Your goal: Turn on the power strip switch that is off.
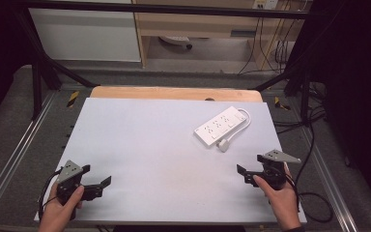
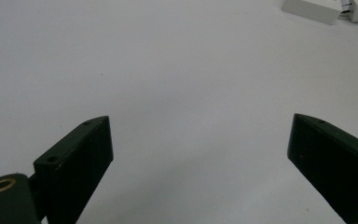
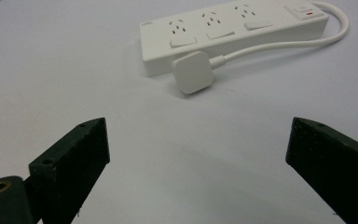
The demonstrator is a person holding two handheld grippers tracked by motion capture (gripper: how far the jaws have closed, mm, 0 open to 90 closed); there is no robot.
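High view – work status: nothing had been gripped; by the look of it, the job had not begun and every step was left.
High view – power strip (image 1: pixel 221 125): white, lay flat on the table (image 1: pixel 145 145) toward the far right, set at a slant, its cord looped round the far end.
High view – plug (image 1: pixel 223 144): lay on the table just beside the strip's near end, not inserted in any socket.
High view – left gripper (image 1: pixel 98 184): held low at the near left edge, well apart from the strip, jaws spread, empty.
High view – right gripper (image 1: pixel 251 169): held at the near right, nearer the strip but apart from it, jaws spread, empty.

Left gripper view – jaws: stood wide apart with bare table between them; they touched nothing.
Left gripper view – strip (image 2: pixel 312 9): one white end sat far off at the upper right corner, out of reach.

Right gripper view – jaws: spread wide, nothing pinched, only table surface between them.
Right gripper view – strip (image 3: pixel 233 35): lay ahead, three sockets facing up, a switch with a red mark at the far end.
Right gripper view – plug (image 3: pixel 192 72): rested against the strip's near side, flat back up, the cord (image 3: pixel 279 44) running alongside the strip.
Right gripper view – judgement: the right gripper was the better placed to reach the plug; approach and grasp remained to be done.
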